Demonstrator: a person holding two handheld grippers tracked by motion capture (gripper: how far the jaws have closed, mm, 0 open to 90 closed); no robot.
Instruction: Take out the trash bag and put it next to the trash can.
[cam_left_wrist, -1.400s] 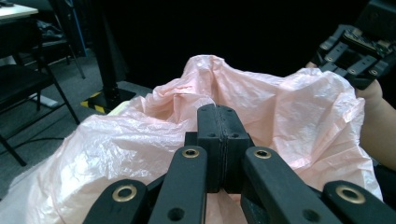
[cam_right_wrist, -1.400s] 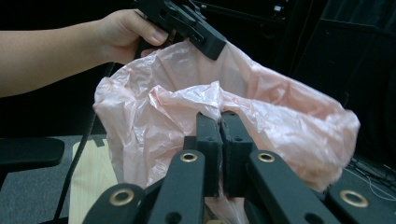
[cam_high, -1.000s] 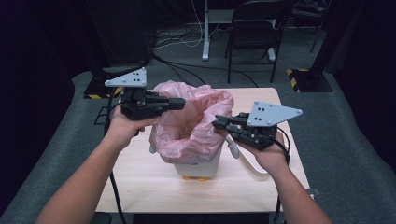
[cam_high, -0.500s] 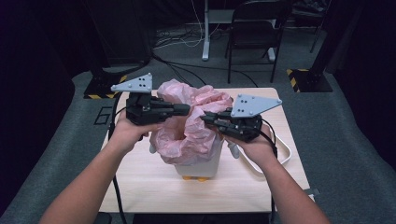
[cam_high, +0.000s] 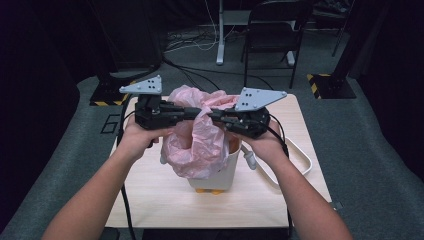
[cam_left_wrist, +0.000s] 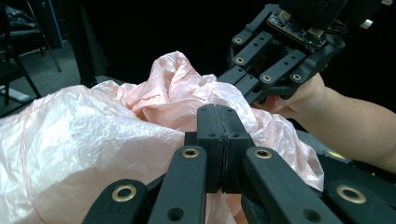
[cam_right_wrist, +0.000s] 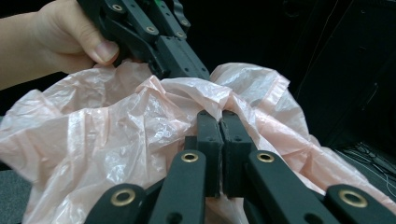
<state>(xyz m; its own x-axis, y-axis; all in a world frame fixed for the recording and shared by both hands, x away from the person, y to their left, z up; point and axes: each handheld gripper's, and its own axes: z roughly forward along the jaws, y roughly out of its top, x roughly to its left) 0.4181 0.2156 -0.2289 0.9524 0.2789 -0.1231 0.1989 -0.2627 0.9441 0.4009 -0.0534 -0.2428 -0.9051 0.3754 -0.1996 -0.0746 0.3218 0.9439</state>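
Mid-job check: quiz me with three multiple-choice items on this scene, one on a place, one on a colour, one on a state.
1. Where does the small white bin stand?
A on the wooden table
B on the floor
C on the chair

2. What colour is the bag?
A blue
B pink
C black

3. How do the left gripper jaws stand?
A wide open
B shut on the bag
C shut on a cable

Answers: 1 A, the high view shows the bin on the tabletop; 2 B, the plastic is pale pink; 3 B, its pads meet with bag film pinched between them.
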